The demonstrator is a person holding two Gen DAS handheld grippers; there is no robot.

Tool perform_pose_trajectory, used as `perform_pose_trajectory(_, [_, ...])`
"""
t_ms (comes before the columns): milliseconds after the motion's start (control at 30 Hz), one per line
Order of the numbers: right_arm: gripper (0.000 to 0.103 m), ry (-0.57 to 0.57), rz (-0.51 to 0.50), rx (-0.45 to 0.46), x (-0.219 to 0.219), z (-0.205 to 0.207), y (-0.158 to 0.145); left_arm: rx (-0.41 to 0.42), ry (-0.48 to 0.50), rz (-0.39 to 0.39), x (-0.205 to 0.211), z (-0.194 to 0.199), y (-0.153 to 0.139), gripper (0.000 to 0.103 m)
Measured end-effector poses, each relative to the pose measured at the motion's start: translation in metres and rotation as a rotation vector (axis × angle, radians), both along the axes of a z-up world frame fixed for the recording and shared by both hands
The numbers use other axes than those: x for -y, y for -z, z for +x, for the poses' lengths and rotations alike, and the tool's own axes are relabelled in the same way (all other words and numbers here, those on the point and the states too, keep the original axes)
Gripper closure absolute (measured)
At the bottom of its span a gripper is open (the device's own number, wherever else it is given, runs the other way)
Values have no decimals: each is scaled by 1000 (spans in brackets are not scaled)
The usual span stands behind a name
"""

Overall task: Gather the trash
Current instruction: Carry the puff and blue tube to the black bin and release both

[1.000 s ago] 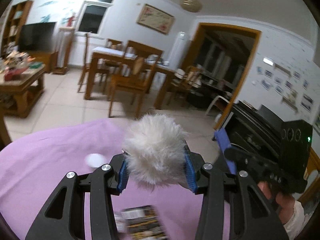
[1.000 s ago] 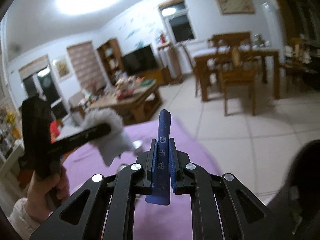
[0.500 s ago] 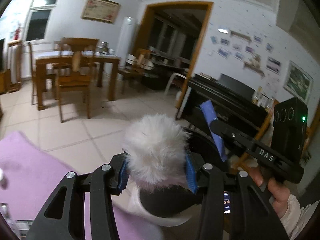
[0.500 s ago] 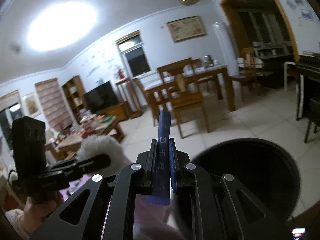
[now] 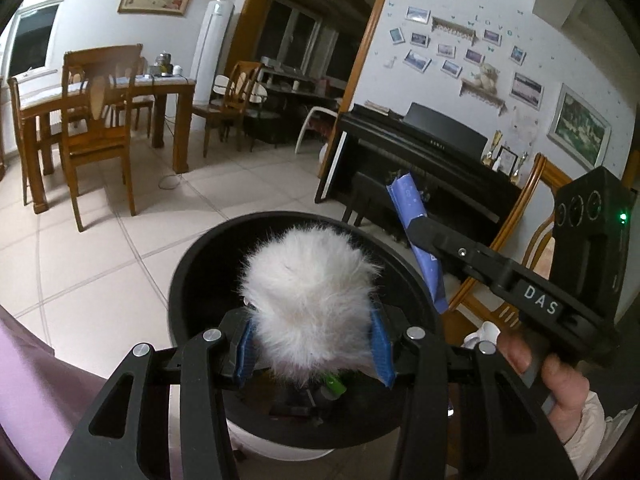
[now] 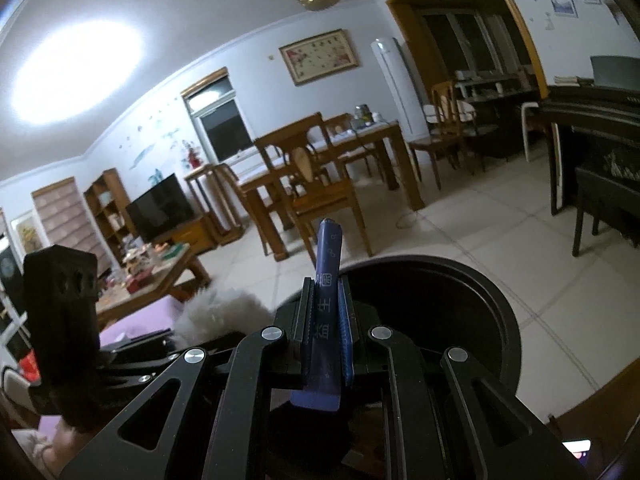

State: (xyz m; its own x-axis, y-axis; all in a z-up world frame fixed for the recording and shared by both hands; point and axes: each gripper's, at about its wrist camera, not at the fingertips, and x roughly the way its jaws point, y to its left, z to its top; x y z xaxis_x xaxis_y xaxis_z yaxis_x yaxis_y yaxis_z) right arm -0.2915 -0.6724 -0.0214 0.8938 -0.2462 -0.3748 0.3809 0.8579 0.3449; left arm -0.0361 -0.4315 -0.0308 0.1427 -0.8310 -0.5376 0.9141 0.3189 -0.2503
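Fluff first — the left gripper [image 5: 312, 344] is clenched on a white furry ball [image 5: 308, 300], held over the black trash bin [image 5: 180, 280]. Beside it, the right gripper [image 6: 325, 320] pinches a blue wrapper [image 6: 326, 304] upright above the same bin's rim.

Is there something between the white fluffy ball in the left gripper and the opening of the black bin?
Nothing visible blocks it. The fluffy ball, held by the left gripper, is over the open mouth of the black bin. The bin has no lid.
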Motion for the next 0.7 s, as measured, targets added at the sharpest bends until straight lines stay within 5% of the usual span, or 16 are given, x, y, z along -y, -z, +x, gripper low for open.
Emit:
perform_pose_trajectory(267, [90, 23, 22, -29, 2, 3, 20, 23, 16, 40, 19, -8, 4, 54])
perform_pose_trajectory(333, [86, 20, 26, -40, -4, 4, 21, 42, 25, 44, 22, -13, 4, 45])
perform_pose_trajectory(367, [82, 14, 30, -51, -4, 6, 22, 54, 25, 46, 23, -15, 3, 33])
perform_pose_trajectory(400, [65, 12, 34, -57, -4, 7, 22, 68, 21, 46, 23, -18, 1, 19])
perform_pose_trajectory(433, [42, 9, 48, -51, -3, 5, 24, 88, 13, 42, 21, -22, 0, 13])
perform_pose_trajectory(500, [27, 12, 59, -21, -4, 1, 24, 127, 5, 30, 18, -28, -6, 5])
perform_pose_trajectory(700, [25, 20, 42, -9, -14, -4, 19, 164, -5, 19, 6, -38, -21, 5])
